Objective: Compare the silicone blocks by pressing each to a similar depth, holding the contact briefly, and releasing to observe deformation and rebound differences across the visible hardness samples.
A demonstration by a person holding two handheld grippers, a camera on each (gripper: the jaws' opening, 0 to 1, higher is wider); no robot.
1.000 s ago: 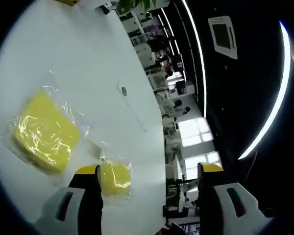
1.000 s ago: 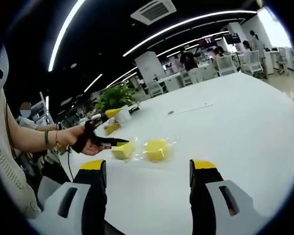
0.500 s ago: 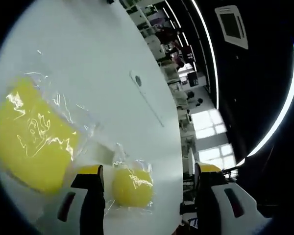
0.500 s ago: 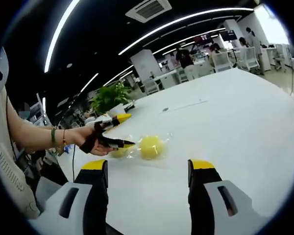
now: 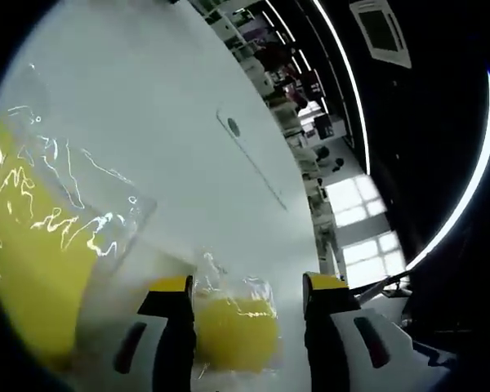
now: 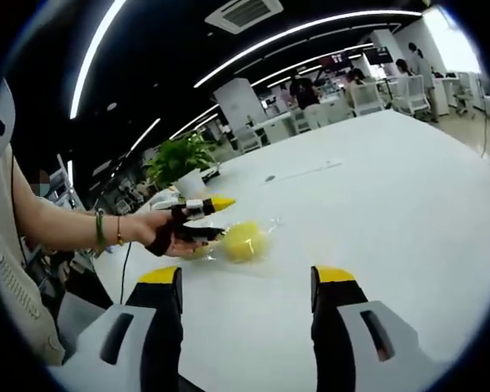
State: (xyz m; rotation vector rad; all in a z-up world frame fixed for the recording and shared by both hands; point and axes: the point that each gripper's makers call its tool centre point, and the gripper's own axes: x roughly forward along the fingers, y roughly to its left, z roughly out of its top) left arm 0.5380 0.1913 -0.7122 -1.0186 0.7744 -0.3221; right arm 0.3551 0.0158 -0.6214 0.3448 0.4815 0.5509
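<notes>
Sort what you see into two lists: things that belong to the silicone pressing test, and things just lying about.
Belongs to the job:
- small bagged yellow block
- large bagged yellow block
- left hand-held gripper
- right hand-held gripper

Just lying about:
- potted plant
- office chairs

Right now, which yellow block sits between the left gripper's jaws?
The small bagged yellow block, framed by the left gripper. The large bagged block lies outside the jaws, off to the view's left.

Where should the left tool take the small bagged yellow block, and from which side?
Across its two flat sides, coming end-on along the table: the small block lies low between the left tool jaws, loose wrap around it.
</notes>
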